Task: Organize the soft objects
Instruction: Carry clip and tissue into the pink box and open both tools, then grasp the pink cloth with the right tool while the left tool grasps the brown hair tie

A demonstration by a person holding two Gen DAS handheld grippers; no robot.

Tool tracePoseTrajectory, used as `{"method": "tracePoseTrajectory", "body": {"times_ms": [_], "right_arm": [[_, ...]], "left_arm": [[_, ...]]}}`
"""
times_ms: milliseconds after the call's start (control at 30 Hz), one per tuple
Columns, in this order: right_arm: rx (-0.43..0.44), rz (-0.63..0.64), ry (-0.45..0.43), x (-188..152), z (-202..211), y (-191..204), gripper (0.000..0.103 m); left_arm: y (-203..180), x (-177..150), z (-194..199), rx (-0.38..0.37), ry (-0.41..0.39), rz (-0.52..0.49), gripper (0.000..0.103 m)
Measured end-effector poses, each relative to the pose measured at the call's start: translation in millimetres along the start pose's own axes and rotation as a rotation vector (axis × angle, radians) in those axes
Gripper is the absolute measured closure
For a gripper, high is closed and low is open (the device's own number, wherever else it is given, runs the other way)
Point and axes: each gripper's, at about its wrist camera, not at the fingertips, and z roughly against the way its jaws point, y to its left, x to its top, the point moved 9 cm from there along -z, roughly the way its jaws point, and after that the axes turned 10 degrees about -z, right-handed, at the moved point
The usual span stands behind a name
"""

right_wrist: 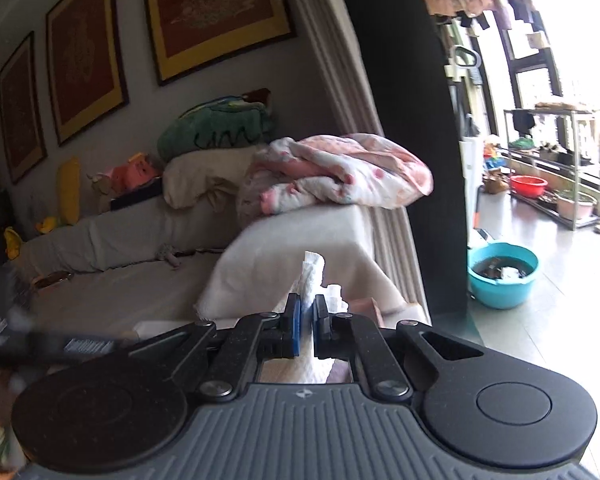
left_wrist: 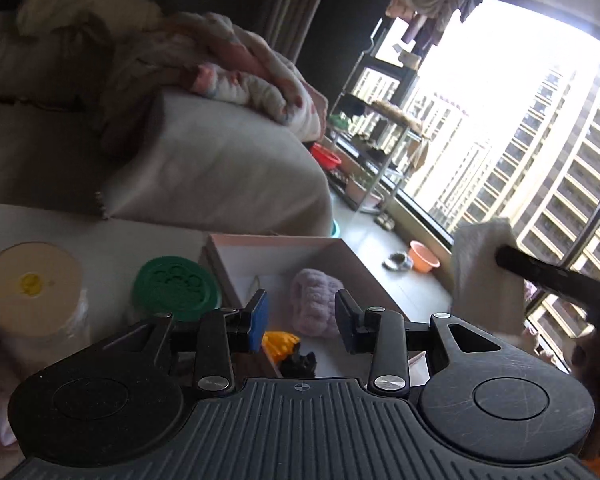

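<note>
Carrying a white cloth (right_wrist: 313, 276) in the right gripper (right_wrist: 307, 322), jaws clenched tight on a fold of it, the person looks mid-transfer toward the box (left_wrist: 236, 264) on the table (left_wrist: 112, 236). In the left wrist view the cloth (left_wrist: 486, 268) hangs off the right gripper's dark finger (left_wrist: 540, 270), up in the air to the right of the box and apart from it, window behind. Left gripper (left_wrist: 302, 320) sits half open with nothing between the pads, hovering above the box's near side. Box already holds a lilac knit piece (left_wrist: 314, 304), plus a yellow item (left_wrist: 278, 344) and a small black thing (left_wrist: 300, 362) at the near edge, both partly hidden by the gripper. Green lid (left_wrist: 176, 288) and a cream-lidded tub (left_wrist: 32, 284) stand just left of the box on the table. Sofa (left_wrist: 220, 168) behind carries a pink-spotted blanket (right_wrist: 340, 172) bundled on its arm; more soft toys and cushions lie further along, too blurred to sort. Step in hand, as a guess: bring the cloth over the box and drop it in. Next move calls for swinging the right gripper over the open box, lowering so the hanging end goes inside the walls, then releasing. Risk: limp cloth could drape over the rim; left gripper is free to tuck it.
</note>
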Motion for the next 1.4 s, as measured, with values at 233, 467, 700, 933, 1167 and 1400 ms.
{"method": "tracePoseTrajectory", "body": {"times_ms": [233, 467, 700, 933, 1167, 1400], "right_arm": [[-0.078, 0.017, 0.220, -9, -149, 21, 0.097], [-0.199, -0.044, 0.516, -80, -234, 0, 0.097], [-0.225, -0.019, 0.612, -101, -238, 9, 0.071], [-0.149, 0.183, 0.249, -48, -147, 56, 0.032], [0.012, 0.303, 0.137, -64, -54, 103, 0.023], [0.176, 0.338, 0.295, -129, -68, 191, 0.023]], "left_arm": [[75, -44, 77, 0.185, -0.021, 0.032, 0.063], [151, -95, 127, 0.348, 0.017, 0.070, 0.063], [170, -110, 142, 0.364, 0.001, 0.103, 0.063], [162, -112, 129, 0.346, 0.008, 0.051, 0.063], [142, -111, 109, 0.324, 0.048, -0.016, 0.063], [173, -104, 148, 0.452, -0.063, 0.135, 0.063]]}}
